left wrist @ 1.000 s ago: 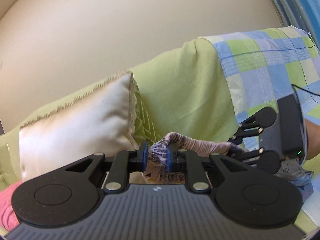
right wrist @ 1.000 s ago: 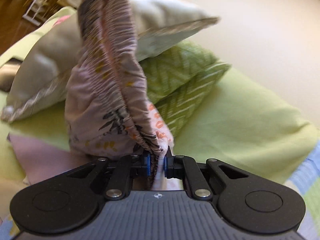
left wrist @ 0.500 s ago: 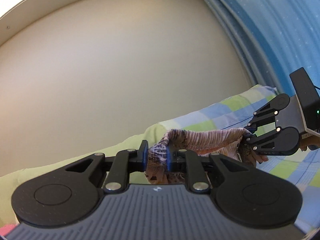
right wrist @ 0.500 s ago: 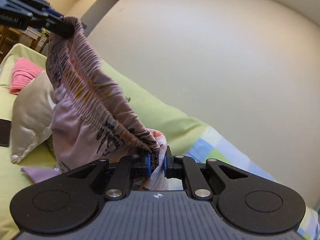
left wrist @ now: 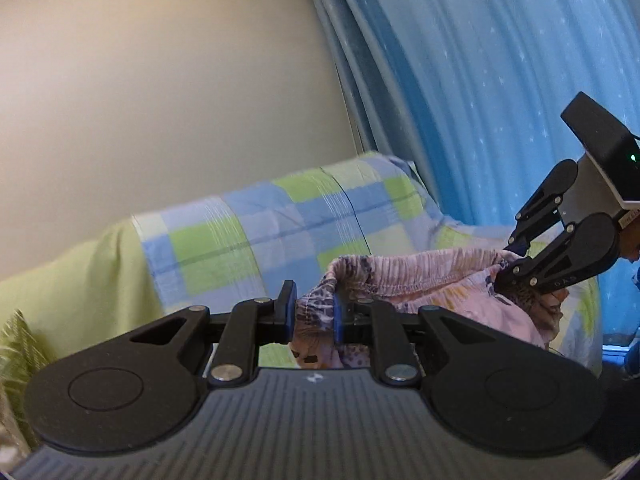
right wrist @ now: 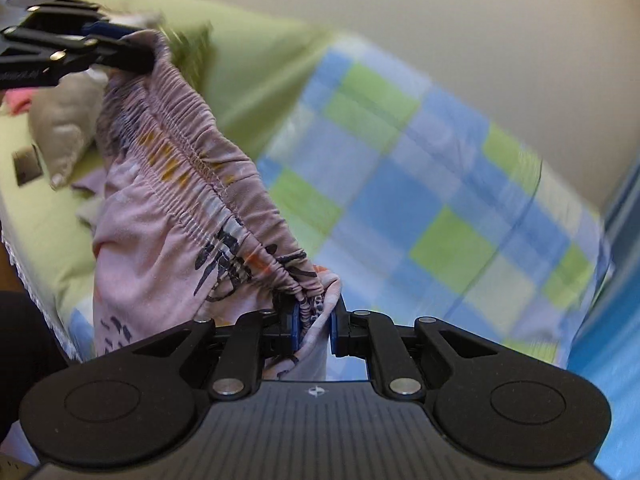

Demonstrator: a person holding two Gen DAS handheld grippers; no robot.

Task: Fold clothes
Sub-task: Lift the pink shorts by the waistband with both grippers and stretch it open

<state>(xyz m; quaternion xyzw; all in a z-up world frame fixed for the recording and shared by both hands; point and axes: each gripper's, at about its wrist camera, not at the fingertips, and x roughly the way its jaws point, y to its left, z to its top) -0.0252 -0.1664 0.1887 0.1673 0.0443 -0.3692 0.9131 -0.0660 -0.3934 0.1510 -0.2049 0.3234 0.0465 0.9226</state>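
Left wrist view: the left gripper (left wrist: 312, 312) has its blue-padded jaws clenched on one end of the pink printed garment (left wrist: 420, 280), whose gathered elastic waistband runs taut to the right gripper (left wrist: 516, 268), likewise clamped on the far end. Behind them lie a blue-and-green checked cloth (left wrist: 260, 232) draped over a plain green sofa back (left wrist: 72, 280), and a pleated blue curtain (left wrist: 500, 80) dotted with pale stars. Half a second ago this view held mostly bare wall; the curtain now fills its right side.

Right wrist view: the right gripper (right wrist: 313, 322) grips bunched, ribbed waistband, the soft fabric hanging below it, while the left gripper (right wrist: 120, 46) holds the upper end. A grey cushion (right wrist: 64, 120) sits behind on the green seat. The checked cloth (right wrist: 420, 184), blurred, has replaced the wall seen earlier.
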